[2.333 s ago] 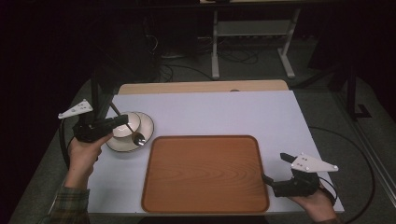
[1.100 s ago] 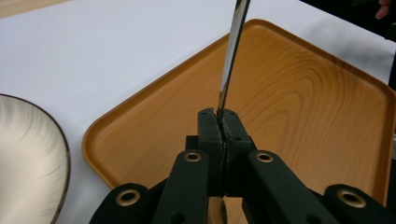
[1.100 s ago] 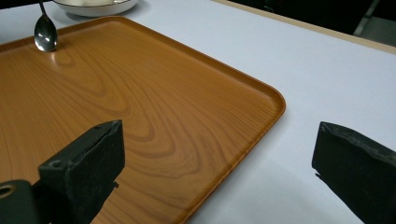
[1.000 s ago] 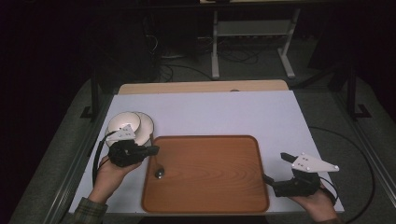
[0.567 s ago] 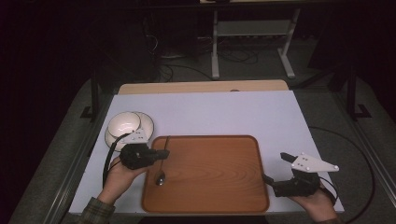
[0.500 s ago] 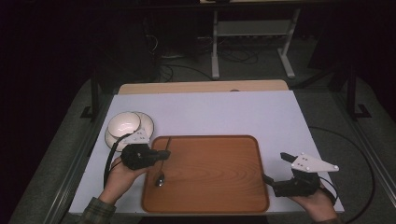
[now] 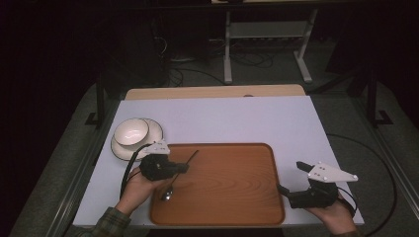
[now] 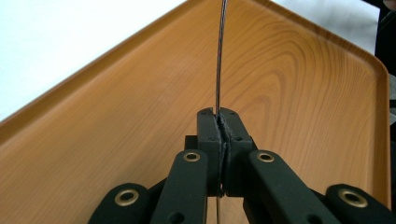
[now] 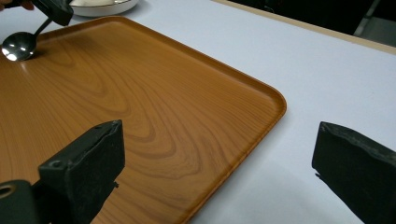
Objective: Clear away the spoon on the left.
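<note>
Spoon (image 7: 174,178) in left gripper (image 7: 182,168), slanted, bowl low on tray (image 7: 237,197), handle up.

From my seat the tray (image 7: 232,192) looks like wood or a wood-grain laminate, orange-brown with sweeping grain lines and a smooth, faintly satin surface. The spoon (image 9: 17,45) I hold is polished metal, its bowl mirror-bright; its handle reads as a thin shiny strip in the left gripper view. The left gripper (image 8: 219,122) has matt black fingers (image 8: 207,140), seemingly plastic, with brass-coloured rivets and rough-edged dark pads. The tabletop (image 7: 237,118) carries a pale, matt, smooth covering. The bowl (image 7: 131,131) and plate (image 7: 154,130) look like glossy white ceramic.
</note>
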